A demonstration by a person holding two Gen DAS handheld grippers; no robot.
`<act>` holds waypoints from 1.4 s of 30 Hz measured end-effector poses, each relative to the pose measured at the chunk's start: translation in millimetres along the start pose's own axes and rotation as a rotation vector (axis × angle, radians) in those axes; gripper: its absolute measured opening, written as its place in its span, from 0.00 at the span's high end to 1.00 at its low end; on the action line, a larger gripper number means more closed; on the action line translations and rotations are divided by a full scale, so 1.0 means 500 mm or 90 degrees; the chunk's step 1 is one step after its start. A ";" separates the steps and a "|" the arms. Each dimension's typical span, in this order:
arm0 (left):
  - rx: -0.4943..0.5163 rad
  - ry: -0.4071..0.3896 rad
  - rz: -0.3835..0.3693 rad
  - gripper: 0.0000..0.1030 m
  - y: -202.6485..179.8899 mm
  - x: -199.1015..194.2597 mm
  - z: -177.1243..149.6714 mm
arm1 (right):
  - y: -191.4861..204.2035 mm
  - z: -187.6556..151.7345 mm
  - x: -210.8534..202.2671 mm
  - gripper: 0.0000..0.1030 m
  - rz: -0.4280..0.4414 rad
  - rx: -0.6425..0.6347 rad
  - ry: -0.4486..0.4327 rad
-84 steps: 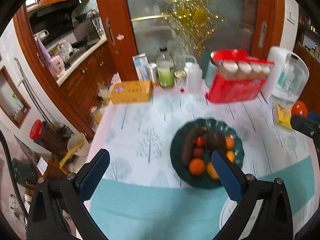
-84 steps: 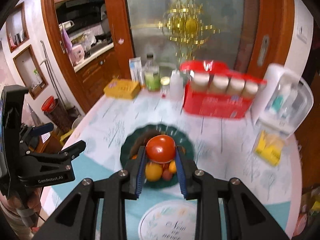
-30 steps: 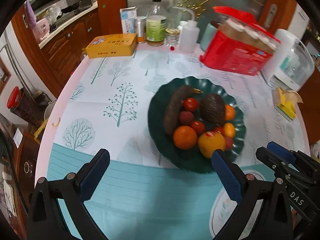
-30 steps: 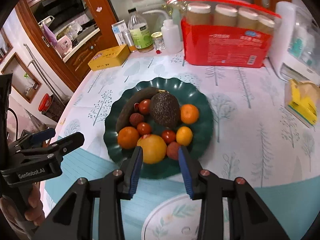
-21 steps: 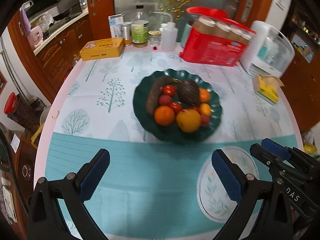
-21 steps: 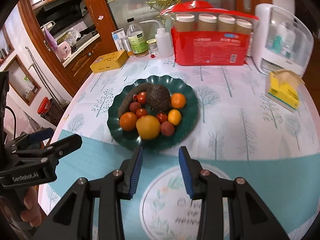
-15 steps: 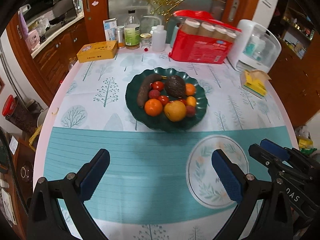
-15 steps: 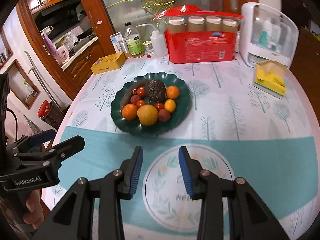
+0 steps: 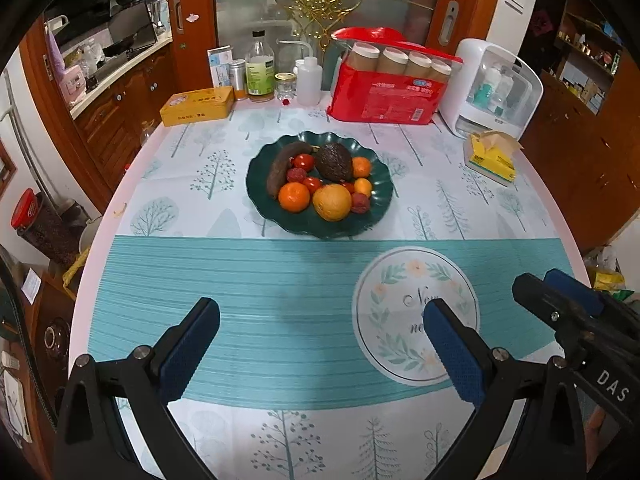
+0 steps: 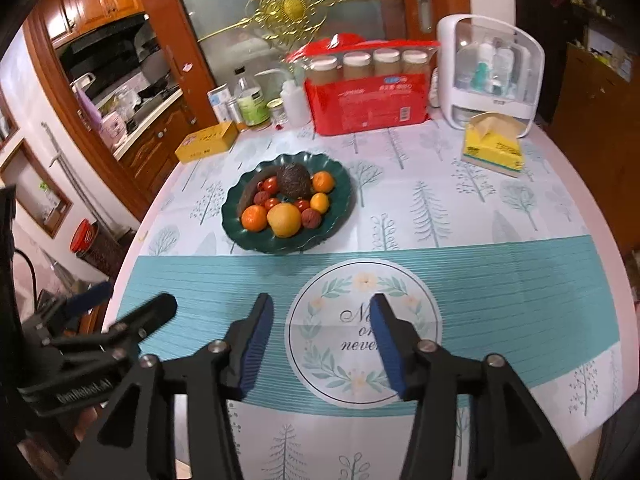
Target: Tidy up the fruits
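Both claws empty: left gripper [image 9: 318, 334] wide, right gripper [image 10: 322, 334] opening. We leave the plate [image 10: 340, 210] of fruit alone.

Left gripper [image 9: 318, 330]: matte black angular frame, two fingers faced with dimpled blue pads [image 9: 188, 354], a silver screw behind each pad. White lettering "GenRobot.AI" on its body, read from the right wrist view.

Right gripper [image 10: 322, 334]: same black frame, ribbed blue pads [image 10: 256, 342], silver screws along each finger. White "DAS" marking on its side.
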State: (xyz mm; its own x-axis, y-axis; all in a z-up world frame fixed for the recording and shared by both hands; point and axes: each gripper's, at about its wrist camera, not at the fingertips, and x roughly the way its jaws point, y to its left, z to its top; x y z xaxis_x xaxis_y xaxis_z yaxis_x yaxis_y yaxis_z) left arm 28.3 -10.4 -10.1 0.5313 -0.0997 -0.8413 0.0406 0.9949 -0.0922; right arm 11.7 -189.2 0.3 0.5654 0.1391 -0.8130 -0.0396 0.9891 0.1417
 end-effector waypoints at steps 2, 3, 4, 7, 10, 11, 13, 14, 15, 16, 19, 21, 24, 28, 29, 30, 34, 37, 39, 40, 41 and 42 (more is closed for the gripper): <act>0.001 0.001 0.002 0.02 -0.002 -0.002 -0.004 | 0.006 -0.007 -0.011 0.48 -0.008 -0.006 -0.006; -0.002 0.001 0.003 0.02 -0.001 -0.003 -0.004 | 0.009 -0.012 -0.014 0.48 -0.013 -0.011 -0.009; -0.007 0.001 0.005 0.02 0.001 -0.004 -0.004 | 0.011 -0.015 -0.017 0.47 -0.017 -0.014 -0.013; -0.015 -0.002 0.013 0.02 0.003 -0.007 -0.003 | 0.016 -0.026 -0.019 0.47 -0.023 -0.019 -0.010; -0.010 -0.006 0.024 0.02 -0.002 -0.011 -0.005 | 0.016 -0.029 -0.018 0.47 -0.018 -0.017 -0.002; -0.007 -0.009 0.025 0.02 -0.004 -0.012 -0.006 | 0.015 -0.030 -0.019 0.47 -0.018 -0.016 0.000; 0.001 -0.016 0.029 0.02 -0.010 -0.019 -0.007 | 0.014 -0.031 -0.019 0.47 -0.018 -0.015 0.000; 0.004 -0.019 0.034 0.02 -0.012 -0.019 -0.007 | 0.014 -0.031 -0.019 0.47 -0.019 -0.015 0.001; 0.006 -0.022 0.038 0.02 -0.013 -0.022 -0.008 | 0.014 -0.031 -0.019 0.47 -0.018 -0.016 0.002; 0.006 -0.023 0.038 0.02 -0.013 -0.023 -0.008 | 0.013 -0.032 -0.018 0.47 -0.017 -0.015 0.003; 0.007 -0.020 0.039 0.02 -0.012 -0.024 -0.009 | 0.012 -0.035 -0.019 0.47 -0.013 -0.010 0.003; 0.010 -0.020 0.043 0.02 -0.014 -0.025 -0.011 | 0.014 -0.038 -0.021 0.47 -0.013 -0.007 0.003; 0.011 -0.022 0.049 0.02 -0.015 -0.030 -0.014 | 0.015 -0.039 -0.022 0.47 -0.015 -0.009 0.002; 0.012 -0.027 0.052 0.02 -0.015 -0.035 -0.018 | 0.019 -0.043 -0.028 0.47 -0.019 -0.012 -0.004; 0.012 -0.026 0.053 0.02 -0.014 -0.035 -0.019 | 0.020 -0.044 -0.029 0.47 -0.020 -0.012 -0.004; 0.012 -0.026 0.054 0.02 -0.014 -0.036 -0.020 | 0.021 -0.046 -0.029 0.47 -0.020 -0.013 -0.003; 0.012 -0.022 0.056 0.02 -0.015 -0.035 -0.023 | 0.021 -0.047 -0.031 0.47 -0.020 -0.012 0.002; 0.012 -0.022 0.057 0.02 -0.015 -0.036 -0.024 | 0.021 -0.048 -0.032 0.47 -0.019 -0.011 0.004; 0.012 -0.021 0.056 0.02 -0.015 -0.035 -0.023 | 0.020 -0.047 -0.031 0.47 -0.020 -0.012 0.002; 0.012 -0.021 0.056 0.02 -0.015 -0.035 -0.023 | 0.020 -0.047 -0.030 0.47 -0.020 -0.011 0.003; 0.012 -0.019 0.057 0.02 -0.015 -0.033 -0.023 | 0.020 -0.047 -0.030 0.47 -0.020 -0.011 0.004; 0.012 -0.018 0.056 0.02 -0.014 -0.035 -0.023 | 0.020 -0.048 -0.030 0.47 -0.021 -0.011 0.005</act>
State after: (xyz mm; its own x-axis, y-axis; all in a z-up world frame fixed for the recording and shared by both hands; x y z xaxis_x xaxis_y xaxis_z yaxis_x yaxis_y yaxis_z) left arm 9.0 -15.8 -1.1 0.5575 -0.0114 -0.8301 0.0085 0.9999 -0.0080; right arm -17.0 -180.2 0.5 0.5599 0.1070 -0.8216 -0.0360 0.9938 0.1049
